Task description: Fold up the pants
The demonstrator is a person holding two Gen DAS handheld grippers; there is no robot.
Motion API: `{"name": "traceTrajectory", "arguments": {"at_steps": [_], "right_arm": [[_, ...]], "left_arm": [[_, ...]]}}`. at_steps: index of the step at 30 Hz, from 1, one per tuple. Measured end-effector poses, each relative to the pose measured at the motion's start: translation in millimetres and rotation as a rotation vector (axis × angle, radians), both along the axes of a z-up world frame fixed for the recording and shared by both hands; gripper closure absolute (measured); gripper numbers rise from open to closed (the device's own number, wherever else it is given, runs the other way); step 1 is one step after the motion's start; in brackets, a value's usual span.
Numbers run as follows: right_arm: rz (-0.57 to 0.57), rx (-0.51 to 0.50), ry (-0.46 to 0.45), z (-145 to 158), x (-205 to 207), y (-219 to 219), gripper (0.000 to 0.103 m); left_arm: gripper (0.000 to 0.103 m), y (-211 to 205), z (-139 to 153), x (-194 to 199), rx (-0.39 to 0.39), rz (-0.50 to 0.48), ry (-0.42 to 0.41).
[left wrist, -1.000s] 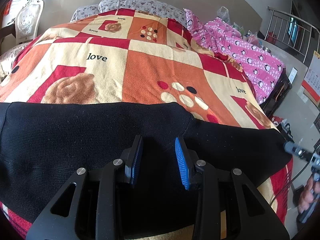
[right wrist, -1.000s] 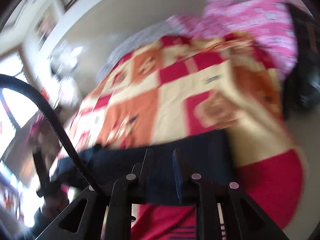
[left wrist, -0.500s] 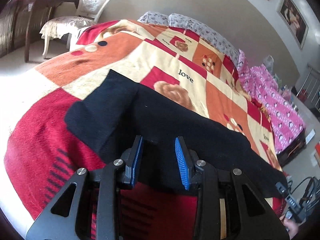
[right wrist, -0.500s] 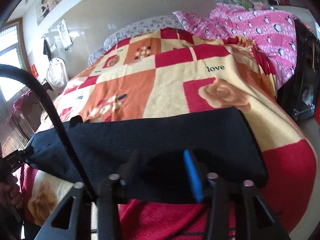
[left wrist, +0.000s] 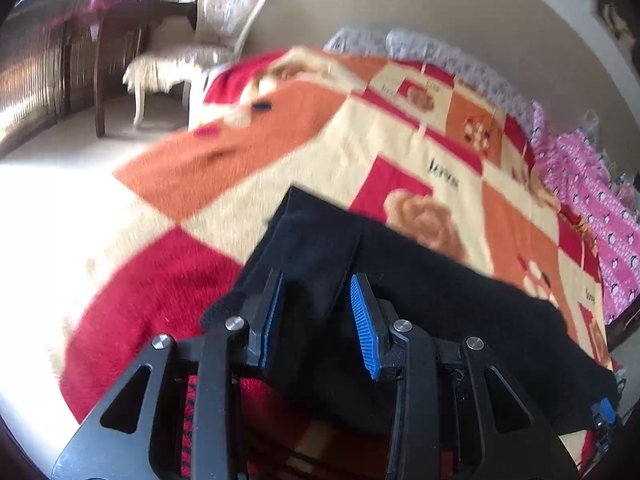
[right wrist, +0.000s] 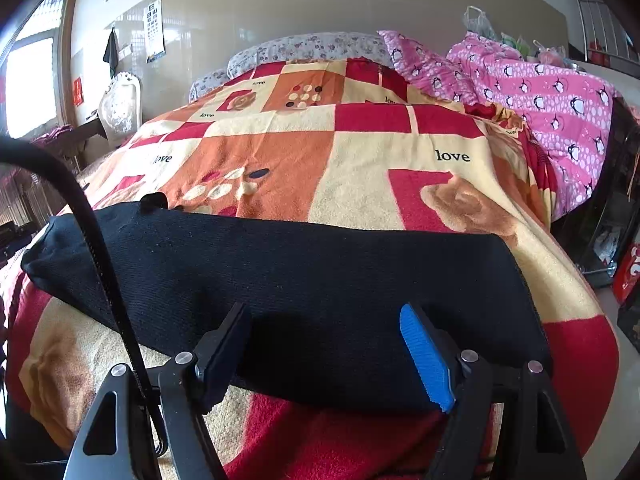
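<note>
From the left wrist view, much of the room is smeared by motion blur, so the chair (left wrist: 208, 40) and dark table at the top left are soft in outline. The black pants (left wrist: 420, 300) lie on the patterned blanket (left wrist: 328, 160) of the bed, stretched toward the lower right, where their far end runs out of frame. The left tongs (left wrist: 316, 312) hover over the near end of the pants with their jaws partly apart; a fold of cloth lies below and between them, but whether the blue pads press on it cannot be made out. At the lower right edge a sliver of the right tongs (left wrist: 604, 416) shows, mostly cut off.

From the right wrist view, the picture is sharp. The pants (right wrist: 300, 280) lie as a long flat band across the blanket (right wrist: 360, 152), near the bed's foot. The right tongs (right wrist: 326, 344) have just been opening and stand wide, the jaws straddling the near edge of the cloth without pinching it. A black cable (right wrist: 92, 248) crosses the left side and hides part of the pants. A pink quilt (right wrist: 540, 92) is heaped at the right.
</note>
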State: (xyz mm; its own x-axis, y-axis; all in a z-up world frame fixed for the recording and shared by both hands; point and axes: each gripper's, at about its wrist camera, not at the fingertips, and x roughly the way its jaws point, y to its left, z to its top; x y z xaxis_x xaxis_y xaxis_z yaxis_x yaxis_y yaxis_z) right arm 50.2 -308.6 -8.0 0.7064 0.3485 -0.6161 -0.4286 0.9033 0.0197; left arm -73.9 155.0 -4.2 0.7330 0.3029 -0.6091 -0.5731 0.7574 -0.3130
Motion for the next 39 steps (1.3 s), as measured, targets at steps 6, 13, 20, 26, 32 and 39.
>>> {"name": "traceTrajectory", "arguments": {"at_steps": [6,13,20,26,32,39], "right_arm": [[0.000,-0.002,-0.002,-0.2,0.0,0.5,0.028],[0.000,-0.003,-0.003,-0.2,-0.5,0.7,0.028],[0.001,-0.002,-0.002,-0.1,-0.7,0.8,0.027],[0.014,0.012,0.003,0.9,-0.8,0.1,0.023],[0.012,0.017,-0.006,0.9,-2.9,-0.6,0.023],[0.012,-0.001,-0.012,-0.3,-2.6,1.7,0.023]], "left_arm": [[0.070,7.4,16.5,2.7,-0.048,0.024,0.006],[0.070,14.6,14.5,57.7,-0.055,-0.041,0.113],[0.067,10.2,28.0,47.7,-0.084,-0.009,0.074],[0.067,-102.0,50.9,80.2,-0.005,-0.421,-0.044],[0.066,-190.1,16.5,149.2,0.155,-0.598,0.187],[0.065,-179.7,11.9,148.4,0.136,-0.585,0.132]]}}
